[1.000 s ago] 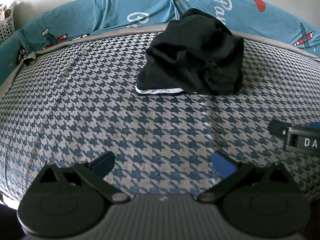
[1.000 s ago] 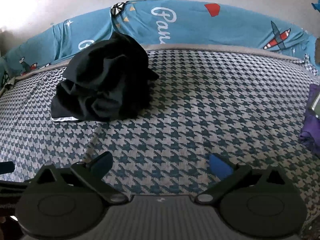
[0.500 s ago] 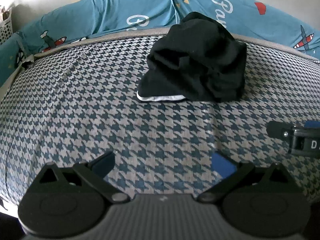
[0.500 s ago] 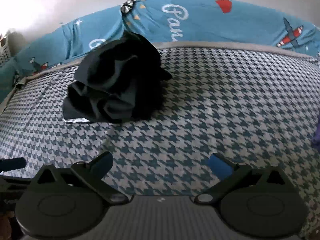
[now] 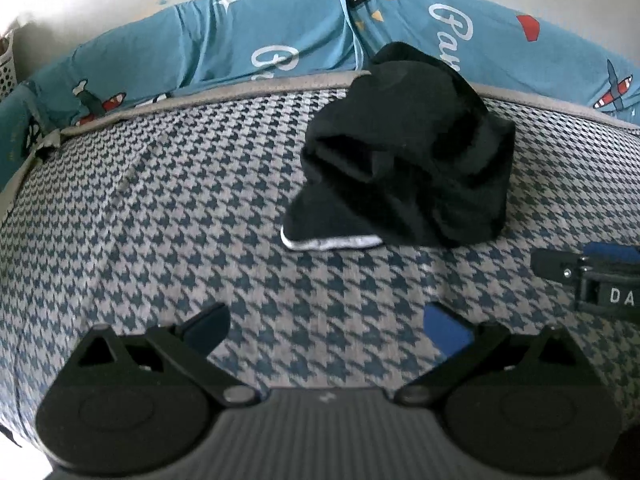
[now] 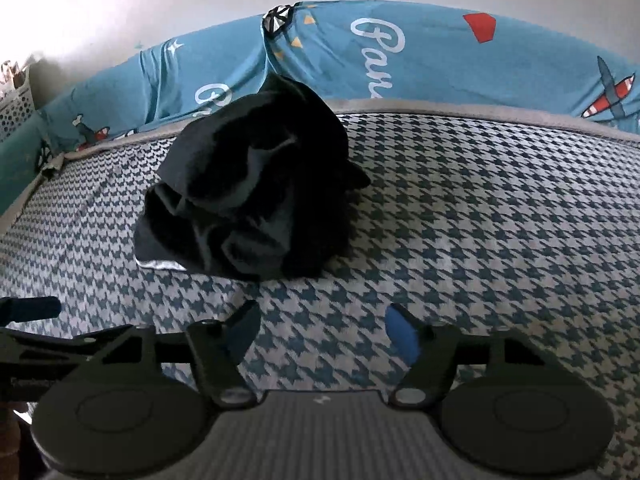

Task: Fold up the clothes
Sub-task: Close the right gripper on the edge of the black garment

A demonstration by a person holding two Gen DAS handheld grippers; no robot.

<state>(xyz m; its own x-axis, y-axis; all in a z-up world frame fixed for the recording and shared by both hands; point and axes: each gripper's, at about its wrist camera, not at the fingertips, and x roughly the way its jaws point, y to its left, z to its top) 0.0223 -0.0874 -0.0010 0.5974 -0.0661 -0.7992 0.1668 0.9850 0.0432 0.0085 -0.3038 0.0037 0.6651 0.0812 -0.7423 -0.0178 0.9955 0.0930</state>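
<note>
hovering low over the houndstooth bedcover [image 5: 168, 216], left gripper [image 5: 326, 322] spread wide, empty. right gripper [image 6: 322, 330] parted too, gripping nothing. crumpled black garment [image 5: 404, 176] sits upper centre-right in the left view, against the teal printed sheet [image 5: 240, 44].

black garment [image 5: 408, 152], houndstooth mattress [image 5: 160, 208]

1. A houndstooth-covered bed [image 5: 168, 216] is filling the foreground.
2. A teal bumper [image 6: 432, 60] printed with planes and lettering is running along its far edge.
3. A pale wall [image 6: 160, 4] is catching light behind.
4. A white perforated basket [image 5: 7, 68] is standing far left.
</note>
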